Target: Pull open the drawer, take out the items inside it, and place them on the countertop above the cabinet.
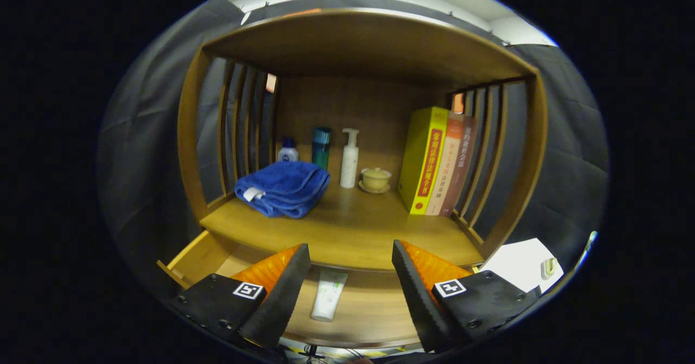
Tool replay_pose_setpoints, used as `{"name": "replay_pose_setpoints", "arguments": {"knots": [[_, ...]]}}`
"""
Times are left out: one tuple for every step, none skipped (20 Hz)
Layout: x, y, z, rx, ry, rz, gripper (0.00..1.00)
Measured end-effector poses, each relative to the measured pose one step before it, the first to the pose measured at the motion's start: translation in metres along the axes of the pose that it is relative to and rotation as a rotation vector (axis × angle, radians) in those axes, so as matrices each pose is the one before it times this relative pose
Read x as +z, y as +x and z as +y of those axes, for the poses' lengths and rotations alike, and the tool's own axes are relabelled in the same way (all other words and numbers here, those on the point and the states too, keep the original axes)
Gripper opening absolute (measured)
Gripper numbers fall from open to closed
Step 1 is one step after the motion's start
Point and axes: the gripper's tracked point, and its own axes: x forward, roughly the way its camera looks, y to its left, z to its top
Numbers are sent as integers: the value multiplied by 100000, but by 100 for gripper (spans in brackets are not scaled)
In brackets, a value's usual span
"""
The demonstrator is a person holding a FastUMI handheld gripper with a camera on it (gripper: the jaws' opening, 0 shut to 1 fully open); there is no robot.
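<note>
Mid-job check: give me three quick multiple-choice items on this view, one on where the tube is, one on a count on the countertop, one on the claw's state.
1. Where does the tube lie?
A. in the open drawer, between the claw's fingers
B. on the blue towel
C. beside the books

2. How many books stand on the countertop?
A. one
B. three
C. five

3. What is the claw doing?
A. shut on the tube
B. shut on the towel
C. open, holding nothing

Answers:
1 A, the tube rests on the drawer floor below the countertop edge.
2 B, three spines stand upright side by side at the right.
3 C, the fingers stand wide apart with the tube untouched between them.
</note>
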Motion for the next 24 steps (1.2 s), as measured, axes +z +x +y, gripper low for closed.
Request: {"name": "replay_pose_setpoints", "arguments": {"knots": [[-2269, 1234, 1029, 3267, 259, 8827, 99], [-2224, 1319, 952, 3302, 1241, 9365, 99], [-1905, 984, 692, 1961, 2339, 9066, 99], [-1850, 1130, 540, 2408, 2528, 8487, 99], [-1644, 1111, -281, -237, 2529, 6730, 99], [-1006, 1216, -186, -904, 1168, 5714, 99], [-864, 1215, -337, -1961, 298, 4233, 99], [-319, 825, -295, -1422, -1134, 2885, 99], [-605, 581, -4, -1147, -1672, 2682, 99], [-591, 602, 202, 8, -1531, 3308, 99], [-954, 369, 365, 666, -209, 3168, 99], [-687, 130, 423, 1403, 450, 2594, 99], [-586, 206, 503, 1442, 288, 1557, 99], [-199, 110, 337, 706, -158, 583, 99], [-112, 295, 146, 199, -787, 934, 97], [-178, 266, 80, 193, -582, 1574, 96], [-292, 292, 37, -59, 665, 2225, 89], [-369, 213, -214, -992, 1057, 2586, 82], [347, -419, 325, 1267, 3711, 580, 75], [414, 380, 183, -124, 878, -387, 67], [392, -95, 271, 1268, -779, 495, 60], [723, 20, 276, 867, -1, -824, 56], [639, -185, 634, 2904, -779, 640, 52], [839, -374, 600, 2109, -567, -36, 50]]}}
